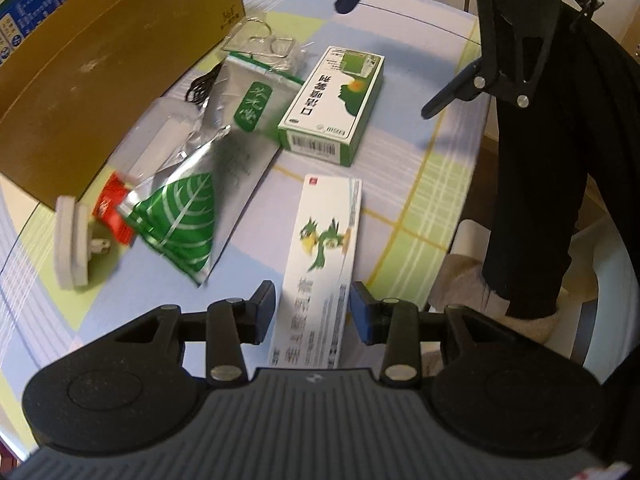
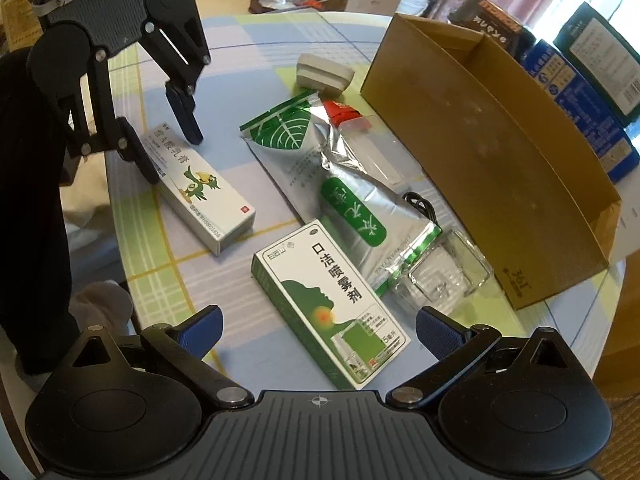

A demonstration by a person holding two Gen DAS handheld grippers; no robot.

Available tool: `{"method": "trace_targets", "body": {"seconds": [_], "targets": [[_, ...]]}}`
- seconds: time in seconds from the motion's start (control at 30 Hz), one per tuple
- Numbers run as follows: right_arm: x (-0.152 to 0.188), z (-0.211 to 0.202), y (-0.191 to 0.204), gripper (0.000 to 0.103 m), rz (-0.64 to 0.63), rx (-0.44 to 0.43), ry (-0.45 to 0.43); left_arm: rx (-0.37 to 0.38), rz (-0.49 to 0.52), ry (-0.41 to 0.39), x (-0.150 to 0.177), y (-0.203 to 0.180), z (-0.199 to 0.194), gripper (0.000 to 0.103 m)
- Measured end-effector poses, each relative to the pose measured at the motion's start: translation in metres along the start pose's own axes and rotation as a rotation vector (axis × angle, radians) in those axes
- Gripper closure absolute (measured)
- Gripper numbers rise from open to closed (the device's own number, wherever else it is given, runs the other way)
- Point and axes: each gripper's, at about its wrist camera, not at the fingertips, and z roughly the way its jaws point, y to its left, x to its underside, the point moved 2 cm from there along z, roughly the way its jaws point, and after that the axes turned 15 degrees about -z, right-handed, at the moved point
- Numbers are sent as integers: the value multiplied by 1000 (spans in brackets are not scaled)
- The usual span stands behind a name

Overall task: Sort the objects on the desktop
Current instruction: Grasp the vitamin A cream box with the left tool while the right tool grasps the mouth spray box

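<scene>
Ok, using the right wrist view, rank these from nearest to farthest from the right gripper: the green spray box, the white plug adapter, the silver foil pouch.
1. Green spray box: lying right between the right gripper fingers.
2. Silver foil pouch: mid-table, beyond the box.
3. White plug adapter: far side, by the cardboard box's far corner.

The near end of the white carton (image 1: 320, 264) runs under the left gripper's (image 1: 313, 312) body at 6 o'clock, its lettering there blurred. At 9 o'clock the foil pouch (image 1: 180, 220) and white charger (image 1: 72, 240) are smeared, and the pouch covers most of the red packet (image 1: 114, 212). At 12 o'clock the black cable (image 2: 420, 204) shows only a loop from under the pouch.
</scene>
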Motion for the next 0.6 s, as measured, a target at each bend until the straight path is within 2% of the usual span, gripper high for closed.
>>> {"method": "trace_targets", "body": {"seconds": [0.13,0.2,0.47,0.6], "targets": [[3,10,-12,3,-6,-32,17,12,4,10,-5,-6,10,68],[3,17,-18,13,-11,-65,25,14,6,19,-5,-5,16,68],[-8,52,-26,19,-87,-116,66,34,-30,22,-3,2,19,68],[-7,60,-24,30,-69,-138,104,22,-58,24,-4,6,17,69]]}}
